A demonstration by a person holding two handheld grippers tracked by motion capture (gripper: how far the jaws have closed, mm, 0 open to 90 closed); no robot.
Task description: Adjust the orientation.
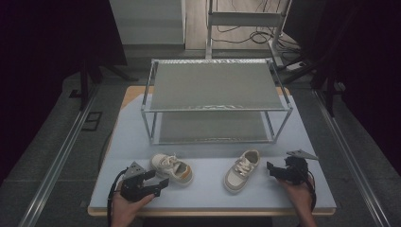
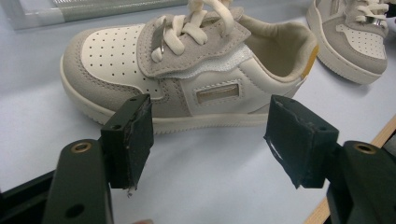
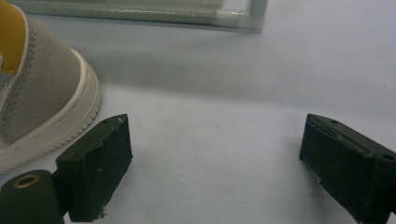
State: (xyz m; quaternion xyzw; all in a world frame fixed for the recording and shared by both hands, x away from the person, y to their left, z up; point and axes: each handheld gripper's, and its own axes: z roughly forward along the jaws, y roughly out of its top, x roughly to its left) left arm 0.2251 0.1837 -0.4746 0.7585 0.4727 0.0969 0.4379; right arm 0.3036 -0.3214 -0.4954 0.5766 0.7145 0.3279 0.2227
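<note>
Near left: left gripper (image 1: 163, 182) low above table (image 1: 208, 194), jaws wide, just beside left shoe (image 1: 172, 169). Near right: right gripper (image 1: 270, 169) wide, empty, beside right shoe (image 1: 242, 170).

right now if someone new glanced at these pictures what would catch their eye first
Probably the two small grey and white shoes on the pale table: the left shoe near the left gripper, and the right shoe a little apart from the right gripper. Behind them stands a metal two-tier rack, both shelves bare. Both grippers are open, and neither holds a shoe.
</note>
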